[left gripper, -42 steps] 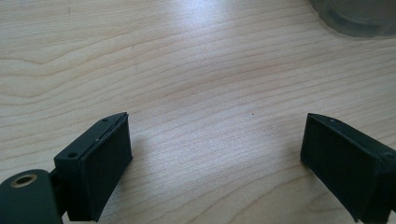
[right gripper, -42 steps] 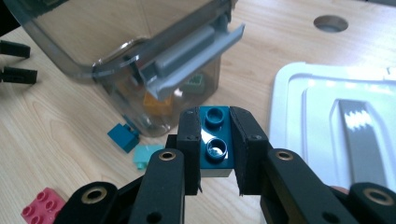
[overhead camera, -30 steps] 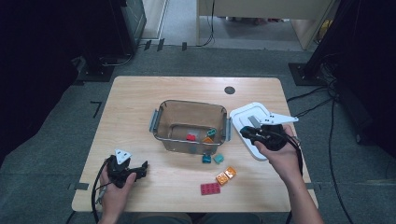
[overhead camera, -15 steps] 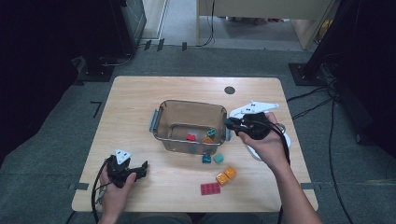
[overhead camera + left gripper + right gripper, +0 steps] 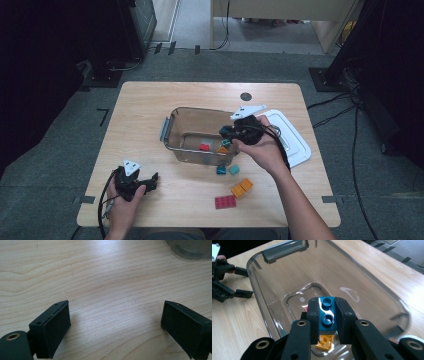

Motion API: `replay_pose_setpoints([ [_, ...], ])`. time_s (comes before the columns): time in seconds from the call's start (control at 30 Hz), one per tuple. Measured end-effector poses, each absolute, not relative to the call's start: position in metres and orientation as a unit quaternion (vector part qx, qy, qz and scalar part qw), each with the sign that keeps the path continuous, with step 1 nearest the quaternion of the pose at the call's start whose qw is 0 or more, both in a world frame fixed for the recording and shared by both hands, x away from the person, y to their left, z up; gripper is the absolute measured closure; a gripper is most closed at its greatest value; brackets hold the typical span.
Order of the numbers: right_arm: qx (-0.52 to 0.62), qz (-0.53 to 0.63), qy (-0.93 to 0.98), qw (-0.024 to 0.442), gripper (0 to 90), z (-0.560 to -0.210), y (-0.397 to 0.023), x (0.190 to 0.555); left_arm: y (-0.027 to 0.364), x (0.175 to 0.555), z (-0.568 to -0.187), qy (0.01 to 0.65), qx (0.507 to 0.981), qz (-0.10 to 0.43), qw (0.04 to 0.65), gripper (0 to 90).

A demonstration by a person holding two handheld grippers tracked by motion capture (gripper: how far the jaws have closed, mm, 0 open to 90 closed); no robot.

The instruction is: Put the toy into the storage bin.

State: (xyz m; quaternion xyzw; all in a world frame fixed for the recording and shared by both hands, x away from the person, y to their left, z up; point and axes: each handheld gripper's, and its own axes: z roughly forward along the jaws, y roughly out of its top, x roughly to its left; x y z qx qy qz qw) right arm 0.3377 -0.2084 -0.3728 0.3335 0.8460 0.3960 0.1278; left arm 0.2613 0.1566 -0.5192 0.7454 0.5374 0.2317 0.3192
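Observation:
A clear plastic bin (image 5: 172,131) stands mid-table, with a red brick (image 5: 204,147) and an orange brick (image 5: 222,149) inside. My right gripper (image 5: 227,133) hangs over the bin's right side, shut on a dark teal two-stud brick (image 5: 327,314). In the right gripper view the brick sits upright between the jaws above the bin's floor (image 5: 312,290), with the orange brick (image 5: 324,343) under it. My left gripper (image 5: 146,182) rests low at the table's front left, open. Its jaws stand wide apart over bare wood (image 5: 115,325).
A white lid (image 5: 296,142) lies right of the bin. In front of the bin lie two teal bricks (image 5: 220,170), an orange pair (image 5: 241,187) and a red plate (image 5: 225,202). A dark round mark (image 5: 245,96) is at the table's back. The bin's corner (image 5: 192,250) shows beyond the left gripper.
My right gripper has moved left from above the white lid to over the bin's right side, carrying the teal brick. The left gripper has stayed still.

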Motion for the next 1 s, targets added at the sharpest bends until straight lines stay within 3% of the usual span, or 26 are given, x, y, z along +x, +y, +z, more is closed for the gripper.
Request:
replay_pose_setpoints([
  [0.5,0.342,0.306,0.884,0.091,75.6,-0.389,-0.177,0.357,0.157,0.261,-0.519,0.537,0.746,0.231,0.318,8.4],
  [0.7,0.344,0.334,0.874,0.08,59.9,-0.387,-0.18,0.355,0.157,0.261,-0.519,0.537,0.746,0.231,0.319,8.3],
  [0.87,0.336,0.356,0.867,0.097,37.6,-0.381,-0.186,0.348,0.157,0.261,-0.519,0.537,0.746,0.231,0.319,8.4],
  [1.0,0.329,0.373,0.862,0.095,27.4,-0.377,-0.194,0.342,0.157,0.261,-0.519,0.537,0.746,0.231,0.319,8.4],
])
